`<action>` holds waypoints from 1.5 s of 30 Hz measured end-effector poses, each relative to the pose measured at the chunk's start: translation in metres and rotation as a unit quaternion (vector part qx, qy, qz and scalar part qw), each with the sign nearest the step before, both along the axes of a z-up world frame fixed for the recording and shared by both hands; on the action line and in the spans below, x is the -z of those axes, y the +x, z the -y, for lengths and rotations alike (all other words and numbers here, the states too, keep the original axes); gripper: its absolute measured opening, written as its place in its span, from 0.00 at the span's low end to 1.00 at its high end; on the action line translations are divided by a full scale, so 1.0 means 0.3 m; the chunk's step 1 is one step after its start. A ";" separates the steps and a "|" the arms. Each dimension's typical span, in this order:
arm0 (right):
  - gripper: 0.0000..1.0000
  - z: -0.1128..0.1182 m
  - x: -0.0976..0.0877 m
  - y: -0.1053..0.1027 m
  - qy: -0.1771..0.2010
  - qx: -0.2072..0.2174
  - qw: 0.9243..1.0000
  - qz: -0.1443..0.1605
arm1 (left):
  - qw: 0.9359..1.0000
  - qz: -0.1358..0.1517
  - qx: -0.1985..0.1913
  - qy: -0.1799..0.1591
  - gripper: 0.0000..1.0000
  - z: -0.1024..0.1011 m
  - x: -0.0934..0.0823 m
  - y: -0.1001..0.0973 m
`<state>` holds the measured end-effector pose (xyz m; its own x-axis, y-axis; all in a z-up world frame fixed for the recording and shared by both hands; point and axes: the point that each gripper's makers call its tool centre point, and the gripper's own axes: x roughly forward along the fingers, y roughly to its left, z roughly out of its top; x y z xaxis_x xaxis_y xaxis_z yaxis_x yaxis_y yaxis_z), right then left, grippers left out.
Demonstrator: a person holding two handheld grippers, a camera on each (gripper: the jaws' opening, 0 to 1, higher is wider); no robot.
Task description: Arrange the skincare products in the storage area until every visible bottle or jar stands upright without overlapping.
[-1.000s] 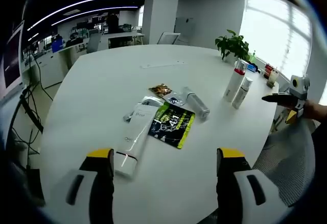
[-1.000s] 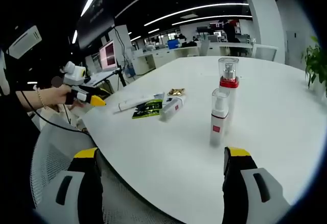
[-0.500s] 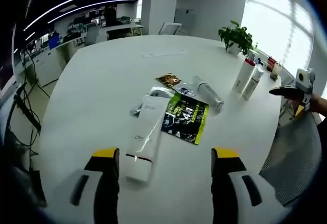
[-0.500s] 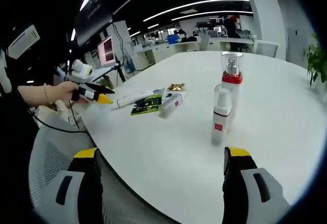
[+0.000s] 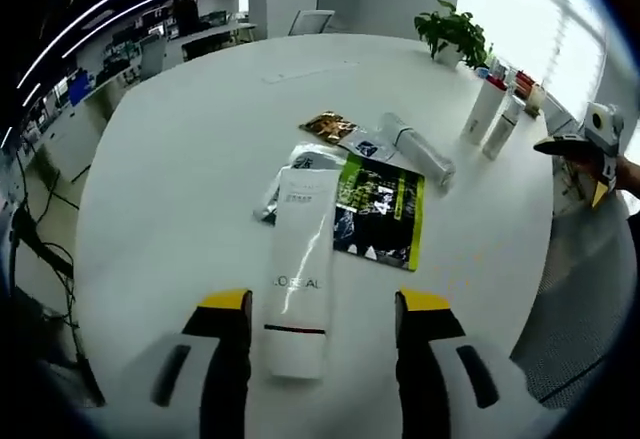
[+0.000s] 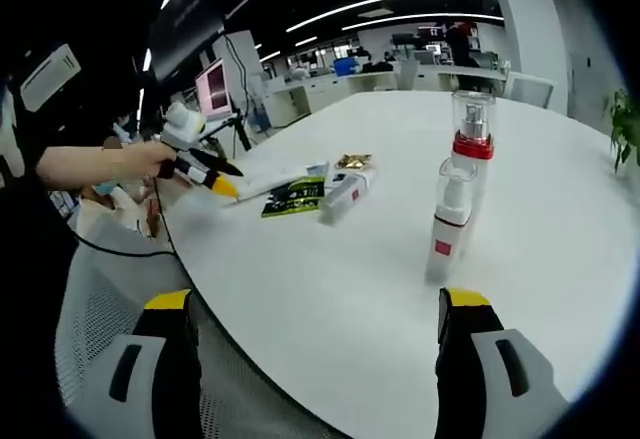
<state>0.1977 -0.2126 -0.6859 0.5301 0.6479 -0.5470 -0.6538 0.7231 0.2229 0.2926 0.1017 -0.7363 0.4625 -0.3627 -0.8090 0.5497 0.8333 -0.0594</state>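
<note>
A long white tube [image 5: 298,264] lies flat on the round white table [image 5: 170,159], its cap end between the jaws of my open left gripper [image 5: 322,309]. Right of it lie a green-and-black sachet [image 5: 380,209], a small gold sachet [image 5: 327,126] and a clear-capped bottle [image 5: 416,150] on its side. Two upright bottles [image 5: 494,116] stand at the far right edge. In the right gripper view they stand close: a small white one [image 6: 449,235] and a taller red-collared one [image 6: 470,149]. My right gripper [image 6: 315,309] is open, off the table edge. The left gripper [image 6: 205,171] shows over the tube.
A potted plant [image 5: 450,31] and small items sit at the far table rim. A mesh chair [image 6: 100,349] is under my right gripper. Desks and monitors [image 6: 215,109] fill the office behind. The table's left half [image 5: 170,139] is bare.
My left gripper has come forward and down over the white tube, so the tube's cap end now lies between its jaws. The right gripper has barely moved.
</note>
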 end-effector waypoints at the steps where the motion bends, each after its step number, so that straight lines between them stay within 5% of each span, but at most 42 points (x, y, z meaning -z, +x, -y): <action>1: 1.00 -0.002 0.000 0.001 0.002 0.001 1.000 -0.001 | 1.000 -0.007 0.007 0.005 0.50 0.002 0.008 0.001; 23: 1.00 -0.087 0.021 0.011 0.001 -0.020 1.000 -0.017 | 0.988 -0.093 0.076 0.094 0.36 -0.016 0.108 0.099; 29: 1.00 -0.091 0.020 0.027 0.001 -0.020 1.000 -0.016 | 0.983 -0.092 0.099 0.123 0.30 -0.018 0.113 0.108; 45: 1.00 -0.116 0.024 0.028 0.010 -0.021 1.000 -0.018 | 0.989 -0.095 0.065 0.093 0.27 -0.015 0.119 0.114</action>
